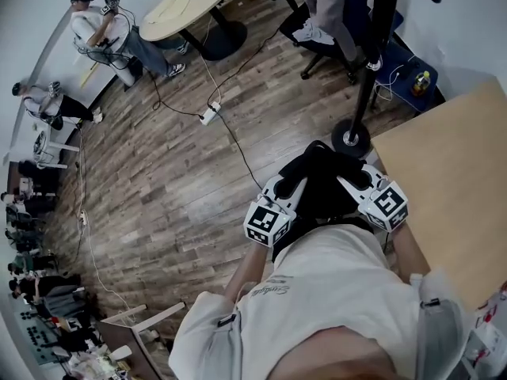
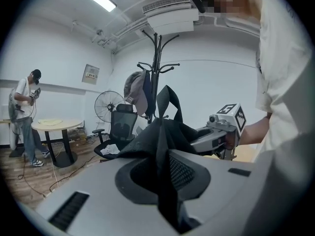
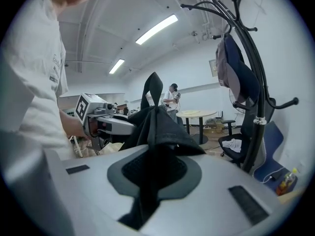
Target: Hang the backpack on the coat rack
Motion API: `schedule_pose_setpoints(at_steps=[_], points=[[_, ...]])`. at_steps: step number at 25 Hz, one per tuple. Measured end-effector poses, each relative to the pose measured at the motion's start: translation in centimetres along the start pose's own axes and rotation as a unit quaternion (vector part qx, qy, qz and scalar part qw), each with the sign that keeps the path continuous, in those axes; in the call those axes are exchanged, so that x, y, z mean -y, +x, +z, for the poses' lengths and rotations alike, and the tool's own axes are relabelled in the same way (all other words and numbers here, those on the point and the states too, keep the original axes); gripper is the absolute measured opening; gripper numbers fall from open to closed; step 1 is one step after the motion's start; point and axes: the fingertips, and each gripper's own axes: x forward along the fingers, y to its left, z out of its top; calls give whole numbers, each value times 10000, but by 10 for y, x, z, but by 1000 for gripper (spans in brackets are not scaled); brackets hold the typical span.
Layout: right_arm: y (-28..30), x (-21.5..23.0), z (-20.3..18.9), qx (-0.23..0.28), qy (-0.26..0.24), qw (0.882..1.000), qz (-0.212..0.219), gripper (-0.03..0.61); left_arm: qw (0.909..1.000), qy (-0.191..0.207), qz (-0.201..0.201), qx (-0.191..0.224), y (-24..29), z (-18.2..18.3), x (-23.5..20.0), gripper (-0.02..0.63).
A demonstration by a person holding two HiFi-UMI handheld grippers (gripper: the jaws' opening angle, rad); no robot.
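Before the person's chest, near the coat rack point(image 1: 372, 54) base: backpack point(image 1: 321, 182), black, held off the floor. Top loop points up; the body hangs below, mostly hidden, long axis unclear. Left gripper point(image 1: 295, 184) and right gripper point(image 1: 350, 182) each clenched on its fabric, one per side. Shirt print too small to read.

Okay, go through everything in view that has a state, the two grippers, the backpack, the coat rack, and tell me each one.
left gripper: shut on the backpack fabric.
right gripper: shut on the backpack fabric.
backpack: held up between both grippers, not yet on the rack.
coat rack: upright, grey garment hung on it, upper hooks free.
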Motion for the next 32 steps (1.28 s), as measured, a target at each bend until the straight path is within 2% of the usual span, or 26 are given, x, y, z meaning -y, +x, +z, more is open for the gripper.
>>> schedule_pose_setpoints(at_steps=[8, 12, 15, 20, 24, 32], points=[[25, 30, -1, -169, 326, 9984, -426, 29, 9978, -58, -651, -72, 33, 3, -38, 44], [37, 46, -1, -208, 457, 9953, -825, 29, 9939, 202, -1080, -111, 52, 7, -57, 44], [47, 62, 9, -78, 617, 9913, -1164, 29, 9874, 450, -1515, -109, 67, 22, -76, 44], [60, 83, 28, 136, 856, 9799, -1794, 29, 9711, 791, -2253, -46, 90, 46, -102, 44], [66, 97, 36, 222, 979, 9645, -2442, 29, 9525, 1058, -2855, -47, 111, 60, -114, 44], [75, 114, 42, 130, 1040, 9360, -3360, 29, 9178, 1157, -3793, -185, 140, 68, -129, 44]])
